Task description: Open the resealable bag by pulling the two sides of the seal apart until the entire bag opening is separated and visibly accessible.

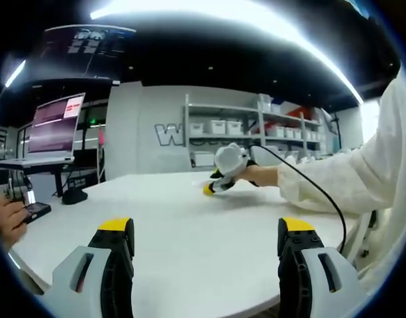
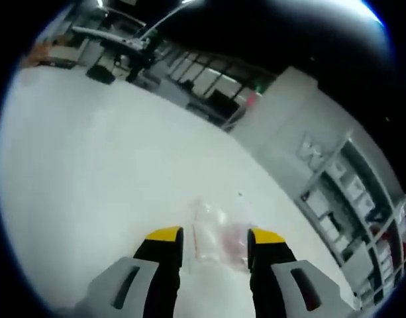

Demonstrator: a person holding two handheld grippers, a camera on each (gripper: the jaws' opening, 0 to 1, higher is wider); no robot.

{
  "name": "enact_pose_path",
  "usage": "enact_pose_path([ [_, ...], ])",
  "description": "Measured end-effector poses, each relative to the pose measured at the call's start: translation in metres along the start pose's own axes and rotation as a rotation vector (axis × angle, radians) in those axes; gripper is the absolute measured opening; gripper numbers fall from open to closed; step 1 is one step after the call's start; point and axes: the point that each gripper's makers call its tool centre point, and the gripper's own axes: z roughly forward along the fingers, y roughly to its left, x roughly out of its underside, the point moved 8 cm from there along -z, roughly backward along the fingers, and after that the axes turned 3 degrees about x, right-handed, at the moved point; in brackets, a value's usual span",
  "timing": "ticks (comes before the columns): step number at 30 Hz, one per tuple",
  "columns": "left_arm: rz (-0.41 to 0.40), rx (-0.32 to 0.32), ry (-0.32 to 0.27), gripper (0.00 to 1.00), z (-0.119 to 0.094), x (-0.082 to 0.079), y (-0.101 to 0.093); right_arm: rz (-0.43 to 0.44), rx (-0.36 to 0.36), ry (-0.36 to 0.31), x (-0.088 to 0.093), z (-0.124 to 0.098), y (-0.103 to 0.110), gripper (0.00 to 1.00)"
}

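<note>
A clear resealable bag [image 2: 216, 235] with a faint pink patch lies flat on the white table [image 2: 103, 172]. My right gripper [image 2: 216, 236] hovers low over it, open, with the bag between and just beyond its yellow-tipped fingers [image 2: 164, 234]. In the left gripper view that same right gripper [image 1: 219, 183] shows far across the table [image 1: 189, 232], held by a hand in a white sleeve [image 1: 348, 179]. My left gripper [image 1: 207, 228] is open above the near table edge, nothing between its fingers [image 1: 115, 225].
A laptop [image 1: 53, 129] stands on a stand at the left. A person's hand holds a phone [image 1: 30, 212] at the table's left edge. White shelves with bins [image 1: 249, 129] line the back wall. A black cable [image 1: 315, 189] runs from the right gripper.
</note>
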Motion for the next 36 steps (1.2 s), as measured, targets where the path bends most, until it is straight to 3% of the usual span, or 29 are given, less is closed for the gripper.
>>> enact_pose_path([
  [8,0.0,-0.006,0.001,0.88,0.0,0.001,0.002,0.006,0.002,0.004,0.0,0.004,0.0,0.32],
  [12,0.0,-0.006,0.006,0.88,0.0,0.003,0.003,0.064,0.001,-0.012,0.0,0.007,-0.002,0.31],
  [24,-0.003,-0.008,0.011,0.88,0.0,0.006,0.003,0.065,-0.013,-0.003,0.003,0.009,0.002,0.26],
  [36,-0.002,-0.008,0.019,0.88,0.001,0.007,0.003,0.178,-0.044,-0.03,0.007,0.008,0.005,0.19],
])
